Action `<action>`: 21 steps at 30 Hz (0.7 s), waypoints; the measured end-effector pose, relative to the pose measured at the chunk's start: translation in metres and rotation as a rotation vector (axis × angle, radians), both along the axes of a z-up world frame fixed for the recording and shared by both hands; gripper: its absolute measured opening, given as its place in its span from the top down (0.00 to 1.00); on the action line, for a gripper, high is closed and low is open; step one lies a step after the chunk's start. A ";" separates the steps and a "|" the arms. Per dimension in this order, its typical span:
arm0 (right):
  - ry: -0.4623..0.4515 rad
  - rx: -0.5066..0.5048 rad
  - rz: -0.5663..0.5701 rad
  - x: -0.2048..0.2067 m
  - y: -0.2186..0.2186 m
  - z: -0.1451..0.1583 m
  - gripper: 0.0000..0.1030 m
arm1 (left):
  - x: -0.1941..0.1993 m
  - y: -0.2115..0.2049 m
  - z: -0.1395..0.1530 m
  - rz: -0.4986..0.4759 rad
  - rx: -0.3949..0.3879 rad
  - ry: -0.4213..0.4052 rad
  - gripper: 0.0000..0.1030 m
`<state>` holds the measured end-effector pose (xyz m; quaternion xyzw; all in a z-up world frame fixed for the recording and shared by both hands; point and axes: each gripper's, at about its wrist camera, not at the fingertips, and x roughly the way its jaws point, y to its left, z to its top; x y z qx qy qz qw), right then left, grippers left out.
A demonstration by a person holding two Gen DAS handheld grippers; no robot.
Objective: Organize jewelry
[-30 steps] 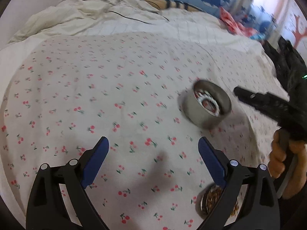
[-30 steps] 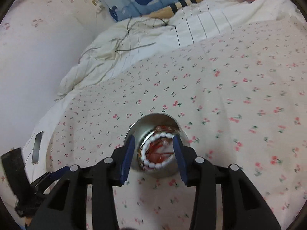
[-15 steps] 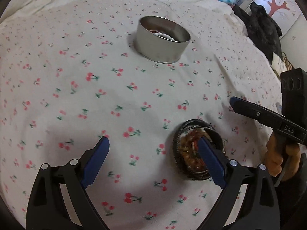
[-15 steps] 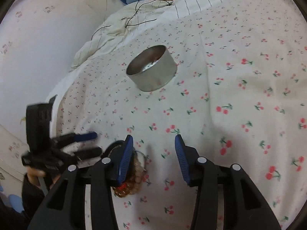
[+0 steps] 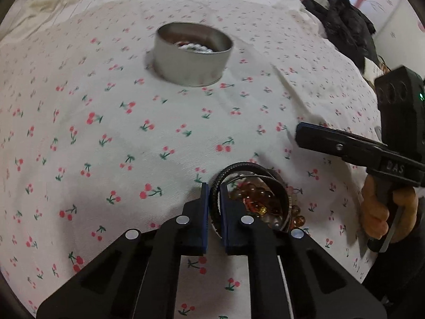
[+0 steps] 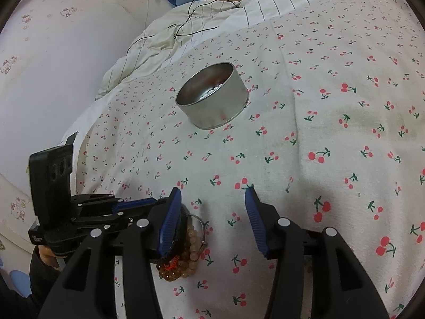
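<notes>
The left gripper [image 5: 213,199] is pinched closed on a black braided bracelet [image 5: 216,179], the band caught between its blue pads, at the near-left edge of a small pile of jewelry [image 5: 261,202] lying on the cherry-print bedsheet [image 5: 106,138]. Amber beads [image 6: 186,263] and a thin metal bangle [image 5: 288,212] make up the rest of the pile. The right gripper [image 6: 212,219] sits just right of the pile with its jaws apart and opening, only bedsheet between them. Beyond the pile, well apart from it, stands a round metal tin [image 5: 192,53] holding a white bead bracelet [image 5: 195,48].
</notes>
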<state>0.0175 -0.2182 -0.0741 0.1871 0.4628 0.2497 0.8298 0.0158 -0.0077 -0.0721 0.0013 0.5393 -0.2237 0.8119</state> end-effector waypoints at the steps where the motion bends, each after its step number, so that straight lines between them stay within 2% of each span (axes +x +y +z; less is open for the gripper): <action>1: 0.000 0.000 0.001 0.000 0.001 0.000 0.51 | 0.000 0.000 0.000 -0.008 -0.005 0.007 0.93; 3: 0.001 -0.001 0.003 0.001 0.002 0.000 0.50 | 0.000 0.001 0.002 -0.009 -0.025 0.010 0.93; 8: 0.002 0.000 0.015 0.000 0.004 0.000 0.50 | -0.001 0.018 0.024 -0.004 -0.195 -0.008 0.93; 13: 0.016 -0.014 0.022 0.000 0.005 -0.003 0.50 | 0.003 0.047 0.039 0.055 -0.305 -0.032 0.93; 15: 0.002 -0.021 0.051 -0.002 0.011 -0.001 0.50 | 0.004 0.060 0.045 0.097 -0.331 -0.050 0.93; 18: -0.054 -0.075 0.157 -0.012 0.033 0.005 0.51 | 0.007 0.080 0.049 0.178 -0.364 -0.067 0.93; 21: -0.080 -0.124 0.282 -0.024 0.058 0.005 0.60 | 0.012 0.095 0.049 0.243 -0.393 -0.065 0.93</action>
